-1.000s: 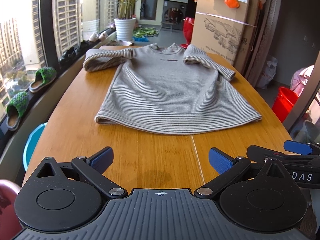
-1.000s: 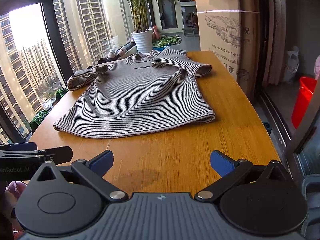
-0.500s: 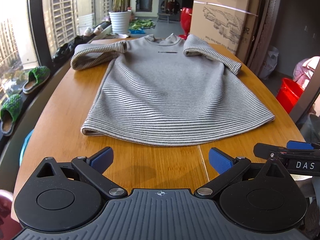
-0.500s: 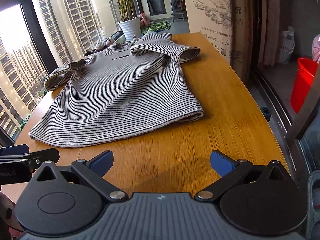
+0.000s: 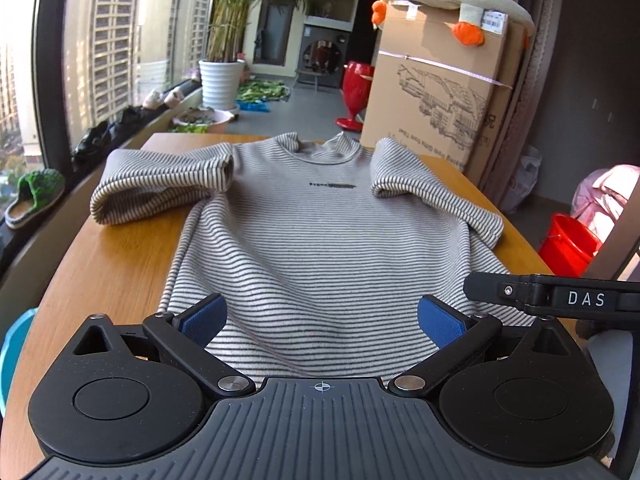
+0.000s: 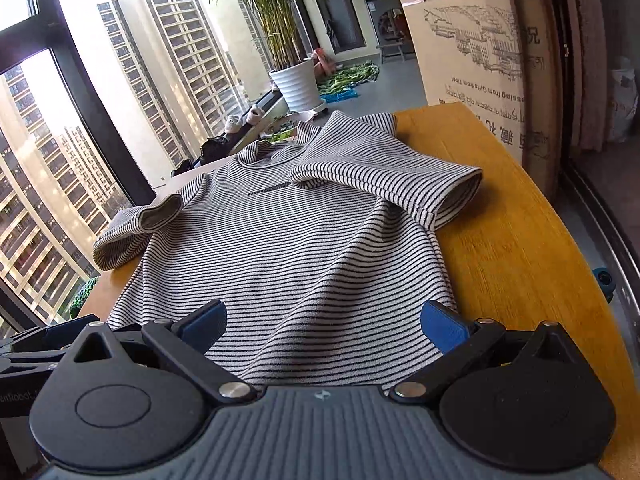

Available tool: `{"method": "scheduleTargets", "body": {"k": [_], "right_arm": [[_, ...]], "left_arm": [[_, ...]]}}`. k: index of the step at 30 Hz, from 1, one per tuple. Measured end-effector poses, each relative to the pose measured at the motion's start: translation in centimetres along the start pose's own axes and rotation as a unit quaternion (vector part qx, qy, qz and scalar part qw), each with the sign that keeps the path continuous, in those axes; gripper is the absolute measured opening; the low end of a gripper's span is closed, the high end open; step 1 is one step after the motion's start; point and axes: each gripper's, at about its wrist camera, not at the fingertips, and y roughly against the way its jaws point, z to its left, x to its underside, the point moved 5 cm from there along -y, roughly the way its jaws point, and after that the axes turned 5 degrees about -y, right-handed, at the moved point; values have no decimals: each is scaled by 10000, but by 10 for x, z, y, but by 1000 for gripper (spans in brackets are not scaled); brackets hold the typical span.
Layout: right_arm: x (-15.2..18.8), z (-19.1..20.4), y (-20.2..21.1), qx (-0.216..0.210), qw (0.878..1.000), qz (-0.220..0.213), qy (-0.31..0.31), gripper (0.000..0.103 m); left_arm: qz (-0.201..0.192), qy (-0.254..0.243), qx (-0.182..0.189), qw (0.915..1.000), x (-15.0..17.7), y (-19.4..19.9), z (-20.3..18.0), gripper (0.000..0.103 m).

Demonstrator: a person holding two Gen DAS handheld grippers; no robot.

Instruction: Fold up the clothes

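Observation:
A grey striped sweater [image 5: 320, 240] [image 6: 304, 248] lies flat on the wooden table [image 5: 100, 280] [image 6: 512, 240], collar away from me, both sleeves folded in across the chest. My left gripper [image 5: 320, 322] is open and hovers over the hem's left part, blue pads spread wide. Over the hem near its right edge my right gripper [image 6: 322, 326] is open too. The hem itself is hidden under both gripper bodies. The right gripper's black finger [image 5: 552, 298] shows at the right of the left wrist view.
A tall cardboard box [image 5: 440, 92] [image 6: 480, 40] stands beside the table's far right. A window sill with shoes [image 5: 36, 196] runs along the left. A red bucket [image 5: 572, 244] sits on the floor at right, a potted plant [image 5: 222, 80] beyond the table.
Both grippers have moved forward from bare table in front of the sweater to over its hem. Both stayed open.

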Motion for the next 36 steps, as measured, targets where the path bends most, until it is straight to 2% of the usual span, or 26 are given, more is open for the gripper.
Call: {"method": "scheduleTargets", "body": {"k": [3,5,11,14,20,25,27,29,31,32,34,36], "right_arm": [[-3,-6,-6,-158,9997,-103,-122,103],[-3,-5,-6,-226,9997,27,-11,103],[0,-6,0,-432,9978,419,262,103],[9,-10,14,-519,9971,453,323,103],[45,-10,56,-483,9958,349,693,103],[64,-3,70,-238,9931,331,1099,103],[64,3,66,-91,9893,448,1385,103],[60,6,61,10,9891,521,1375,103],[54,7,56,-9,9894,603,1321,103],[49,5,54,-66,9907,626,1204,103],[32,-7,51,-276,9968,586,465,103],[15,-23,51,-420,9973,479,-358,103]], "left_arm": [[339,365,228,9985,2,-21,14,103],[220,518,368,9977,4,-24,19,103],[147,162,247,9995,16,-25,10,103],[147,104,291,9994,27,-11,4,103],[260,51,656,9975,60,35,-9,103],[502,20,712,9962,73,59,-26,103],[528,146,1093,9925,66,62,-29,103],[459,242,1377,9891,57,63,-31,103],[224,223,1384,9899,44,62,-30,103],[52,231,1502,9884,38,62,-28,103],[-256,234,1847,9822,29,62,-24,103],[-487,204,2284,9721,25,62,-19,103]]}}
